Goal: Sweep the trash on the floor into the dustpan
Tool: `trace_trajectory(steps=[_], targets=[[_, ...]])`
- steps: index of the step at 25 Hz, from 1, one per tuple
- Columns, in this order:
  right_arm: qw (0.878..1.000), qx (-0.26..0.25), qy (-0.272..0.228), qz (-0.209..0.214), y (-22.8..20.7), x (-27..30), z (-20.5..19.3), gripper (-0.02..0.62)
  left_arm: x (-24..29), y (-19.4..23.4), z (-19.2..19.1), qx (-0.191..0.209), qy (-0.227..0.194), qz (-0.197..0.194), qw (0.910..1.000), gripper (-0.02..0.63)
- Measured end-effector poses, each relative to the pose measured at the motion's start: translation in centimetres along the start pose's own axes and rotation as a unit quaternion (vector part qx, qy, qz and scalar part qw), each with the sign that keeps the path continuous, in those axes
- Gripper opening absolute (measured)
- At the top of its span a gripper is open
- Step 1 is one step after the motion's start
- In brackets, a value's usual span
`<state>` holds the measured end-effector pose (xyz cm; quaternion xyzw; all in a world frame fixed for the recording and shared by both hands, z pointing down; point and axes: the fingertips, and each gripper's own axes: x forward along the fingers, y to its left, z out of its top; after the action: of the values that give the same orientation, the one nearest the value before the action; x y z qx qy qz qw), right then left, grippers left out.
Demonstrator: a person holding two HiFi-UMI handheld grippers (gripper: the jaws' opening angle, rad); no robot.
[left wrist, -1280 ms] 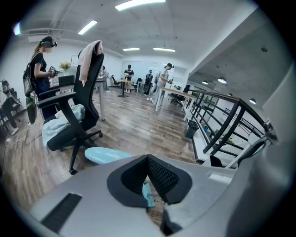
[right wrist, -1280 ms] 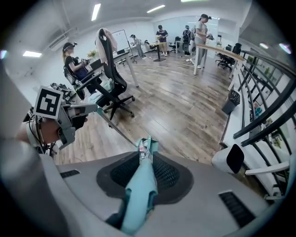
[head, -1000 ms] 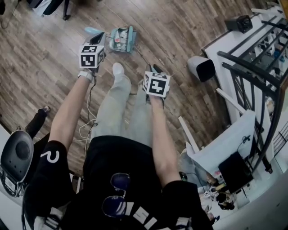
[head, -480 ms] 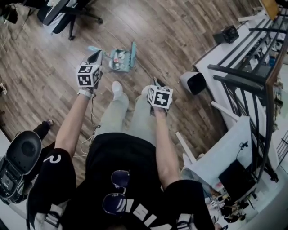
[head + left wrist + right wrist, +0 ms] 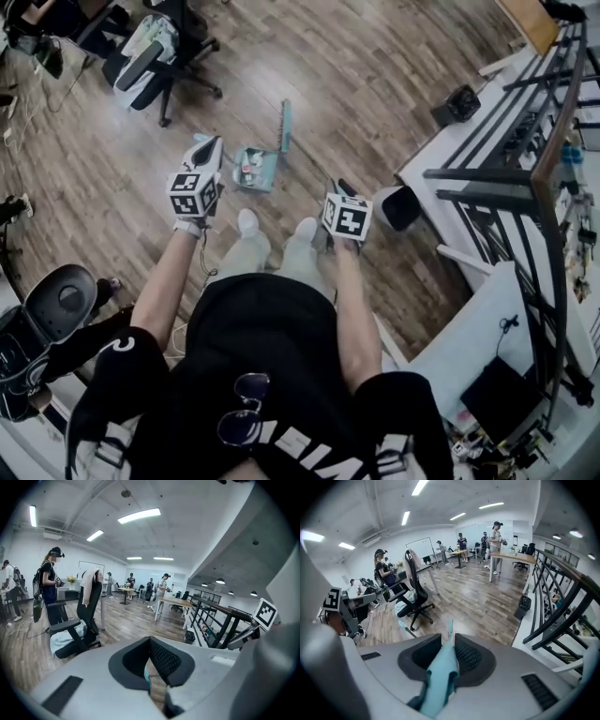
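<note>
A teal dustpan (image 5: pixel 263 174) sits on the wood floor ahead of the person's feet, with several bits of trash (image 5: pixel 247 167) inside it. Its toothed teal bar (image 5: pixel 284 125) sticks up behind the pan. My right gripper (image 5: pixel 336 187) is shut on the teal dustpan handle (image 5: pixel 439 677), which runs out between the jaws to a toothed end (image 5: pixel 450 626). My left gripper (image 5: pixel 212 146) is just left of the pan. A sliver of the teal broom handle (image 5: pixel 146 677) shows between its nearly closed jaws.
An office chair (image 5: pixel 155 58) with a pale cushion stands at the back left. A black bin (image 5: pixel 397 206) sits to the right of my right gripper, beside a black metal rack (image 5: pixel 525 178) and a white table (image 5: pixel 478 319). A black seat (image 5: pixel 56 305) is at the near left. Several people stand far off.
The head view has drawn up and back, so the floor looks farther away. Both grippers stay beside the dustpan. The toothed bar now stands farther out from the pan.
</note>
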<state>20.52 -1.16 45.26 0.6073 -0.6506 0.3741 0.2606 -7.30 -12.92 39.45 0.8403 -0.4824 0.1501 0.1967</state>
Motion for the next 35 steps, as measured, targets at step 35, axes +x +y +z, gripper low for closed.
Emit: trace_trajectory(steps=[35], targets=[[0.999, -0.036, -0.029, 0.005, -3.7, -1.1, 4.3, 0.084, -7.4, 1.6, 2.7, -0.030, -0.051, 0.093, 0.9939, -0.002]])
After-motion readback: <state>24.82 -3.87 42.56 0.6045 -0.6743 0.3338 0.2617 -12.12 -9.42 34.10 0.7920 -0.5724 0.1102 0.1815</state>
